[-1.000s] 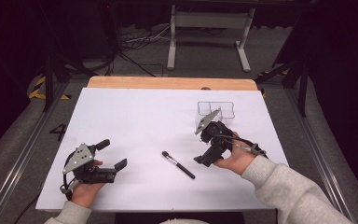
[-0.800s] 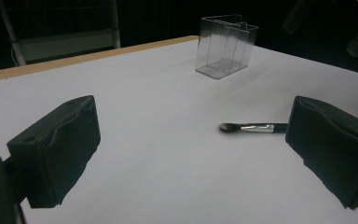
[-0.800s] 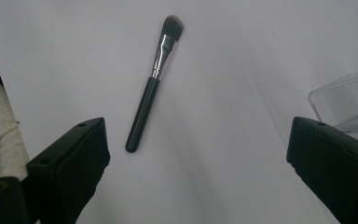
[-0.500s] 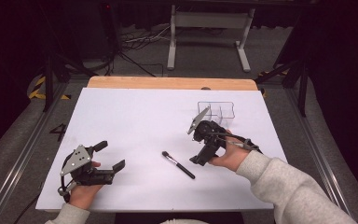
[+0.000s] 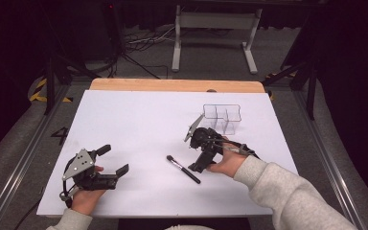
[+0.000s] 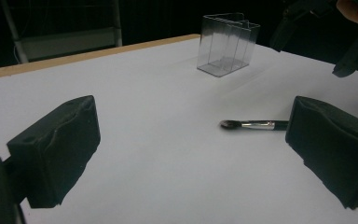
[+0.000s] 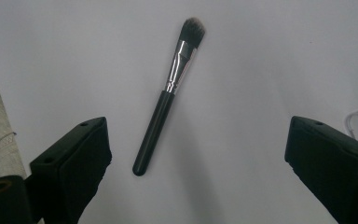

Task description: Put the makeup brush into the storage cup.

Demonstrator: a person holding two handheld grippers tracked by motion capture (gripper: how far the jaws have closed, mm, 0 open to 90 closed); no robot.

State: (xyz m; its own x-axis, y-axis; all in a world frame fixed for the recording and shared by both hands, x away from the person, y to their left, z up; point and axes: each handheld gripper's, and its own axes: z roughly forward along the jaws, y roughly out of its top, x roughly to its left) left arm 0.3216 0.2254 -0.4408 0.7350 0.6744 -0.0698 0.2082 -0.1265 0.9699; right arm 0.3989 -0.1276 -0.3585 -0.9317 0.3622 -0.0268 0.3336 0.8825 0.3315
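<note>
Right claw (image 5: 197, 154) hangs over the white bench (image 5: 139, 120), right of centre, tipped downward, jaws spread wide with nothing between them. In the right gripper view both black jaws stand well apart at the bottom corners, and the makeup brush (image 7: 168, 98) lies flat on the bench in the gap ahead of them, closer to the jaw on the view's left side, not touched by either.

Brush (image 5: 183, 169): black handle, silver ferrule, dark bristle tip. Lies slantwise near the bench's near-centre, bristle end pointing far-left, handle end near-right, just beside the right claw's tips. In the left gripper view the brush (image 6: 254, 124) shows with its handle end hidden behind the jaw on the right.

Left claw (image 5: 115, 160) sits at the near-left of the bench, held low by the person's left hand (image 5: 87, 196), jaws wide open and empty, pointing rightward toward the brush but well apart from it.

Clear plastic organizer (image 5: 222, 118) with upright compartments stands on the far-right part of the bench, just beyond the right claw; empty as far as can be seen. It also shows in the left gripper view (image 6: 227, 44), upright. Grey sleeve (image 5: 287, 196) enters from the near-right.
</note>
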